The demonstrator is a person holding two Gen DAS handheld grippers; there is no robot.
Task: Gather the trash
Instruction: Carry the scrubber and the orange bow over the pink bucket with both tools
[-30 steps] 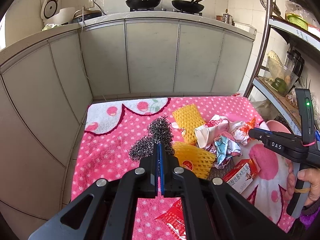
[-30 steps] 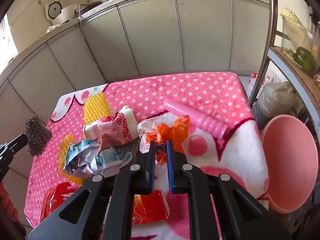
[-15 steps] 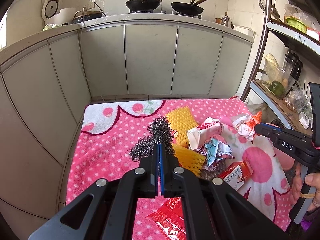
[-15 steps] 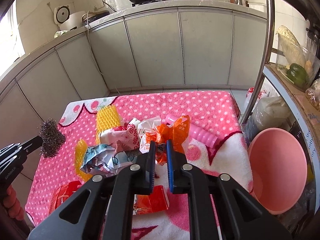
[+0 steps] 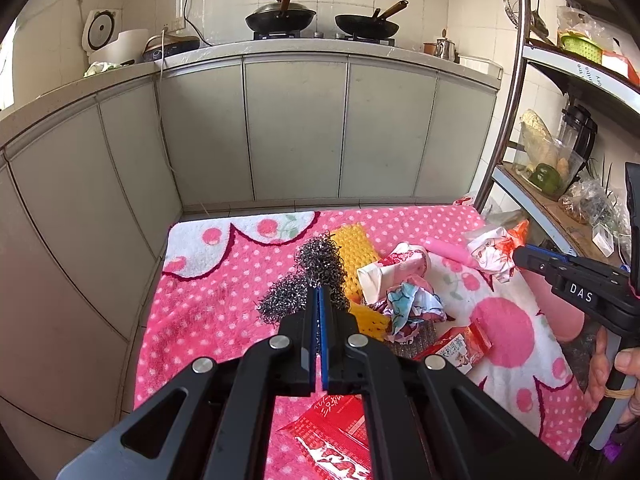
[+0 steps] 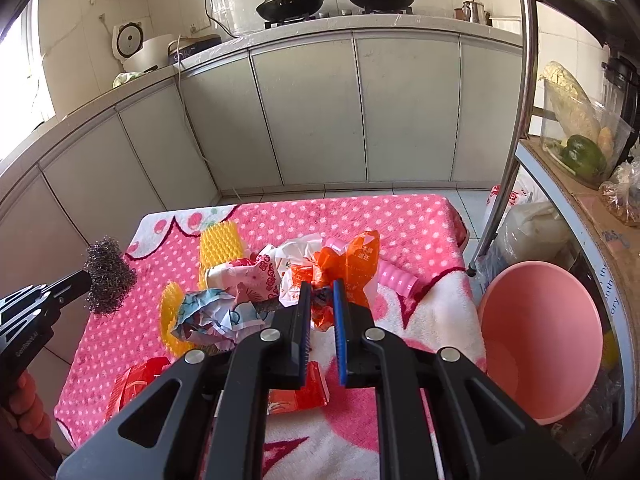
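My left gripper (image 5: 319,292) is shut on a grey steel-wool scrubber (image 5: 320,262), held above the pink dotted blanket (image 5: 224,280); the right wrist view shows that scrubber (image 6: 109,276) at its left edge. My right gripper (image 6: 322,286) is shut on a crumpled orange-and-white wrapper (image 6: 354,264), lifted off the pile; in the left wrist view this wrapper (image 5: 494,248) hangs from the right gripper (image 5: 520,255). On the blanket lie a yellow foam net (image 6: 218,244), crumpled printed papers (image 6: 216,316), a pink tube (image 6: 394,278) and red packets (image 6: 298,392).
A pink bin (image 6: 540,340) stands on the floor to the right of the table, below a metal shelf rack (image 6: 516,120). Grey kitchen cabinets (image 5: 292,132) run behind and to the left. A red carton (image 5: 456,346) lies near the front right of the pile.
Both grippers have risen and drawn back from the table. The right one has carried the orange-and-white wrapper up off the pile; the left one still holds the scrubber.
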